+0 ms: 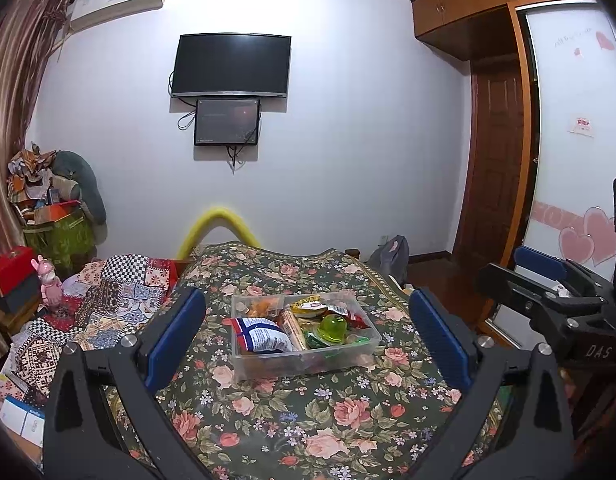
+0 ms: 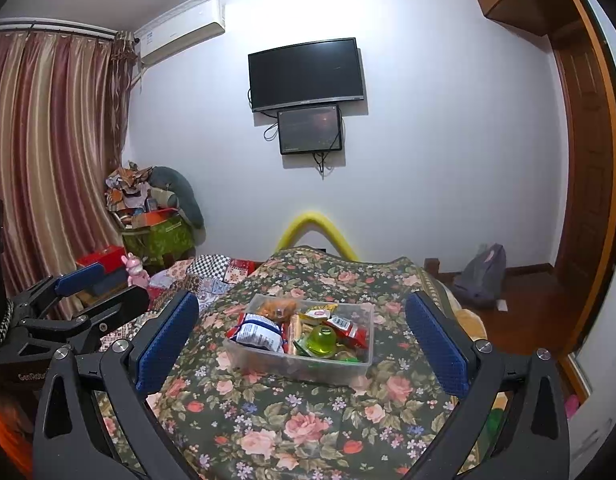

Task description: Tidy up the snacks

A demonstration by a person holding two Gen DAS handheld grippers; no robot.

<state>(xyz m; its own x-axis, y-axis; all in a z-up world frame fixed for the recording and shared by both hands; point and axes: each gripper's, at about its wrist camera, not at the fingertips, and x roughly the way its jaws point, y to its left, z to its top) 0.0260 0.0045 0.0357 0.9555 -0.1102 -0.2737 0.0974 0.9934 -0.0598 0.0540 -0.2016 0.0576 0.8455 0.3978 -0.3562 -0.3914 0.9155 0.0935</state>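
**Both claws wide and empty, snack box ahead**

The left claw (image 1: 305,344) is spread wide with nothing between its blue pads, and the right claw (image 2: 301,340) is the same; each hangs short of the clear plastic box (image 1: 360,354) without touching it. The box sits on a floral cloth (image 1: 267,416) and is piled with snacks: a blue-and-white chip bag (image 1: 263,334), a green jelly cup (image 1: 334,327), a red sachet (image 2: 350,327), an orange pack (image 2: 277,307).

Risks, as I judge them:
- Crinkly bags are slippery, so a shallow pinch could slip off.
- The jelly cup could roll out if its neighbours are dragged.
- The light box may slide on the cloth if a claw bumps its wall.
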